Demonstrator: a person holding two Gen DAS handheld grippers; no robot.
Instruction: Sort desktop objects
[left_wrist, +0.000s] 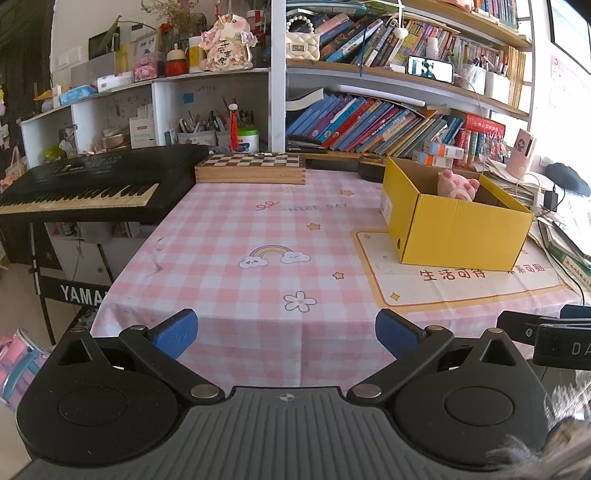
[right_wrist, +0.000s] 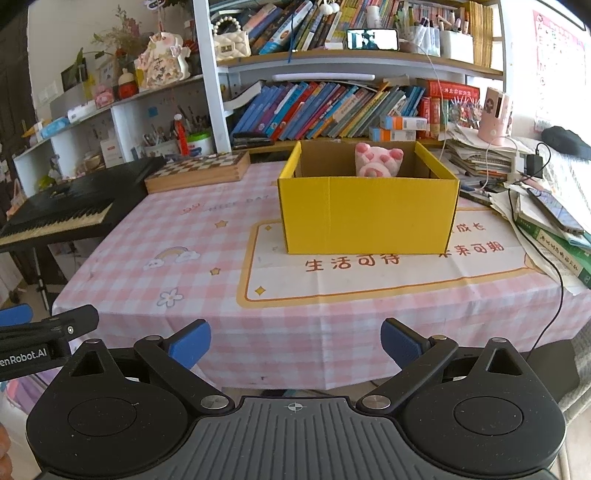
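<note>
A yellow cardboard box (left_wrist: 458, 225) (right_wrist: 369, 214) stands open on a cream desk mat (right_wrist: 369, 273) at the table's right half. A pink plush toy (left_wrist: 458, 184) (right_wrist: 376, 160) lies inside it, only its upper part showing above the rim. My left gripper (left_wrist: 286, 336) hangs open at the table's near edge, with nothing between its blue pads. My right gripper (right_wrist: 295, 345) is open too, held back from the near edge and facing the box. Each gripper shows at the side of the other's view.
A wooden chessboard box (left_wrist: 251, 168) (right_wrist: 197, 171) sits at the table's far left. A black keyboard (left_wrist: 85, 188) stands left of the table. Stacked books, papers and a cable (right_wrist: 546, 229) crowd the right edge. Bookshelves (left_wrist: 369, 125) rise behind the pink checked tablecloth (left_wrist: 258, 229).
</note>
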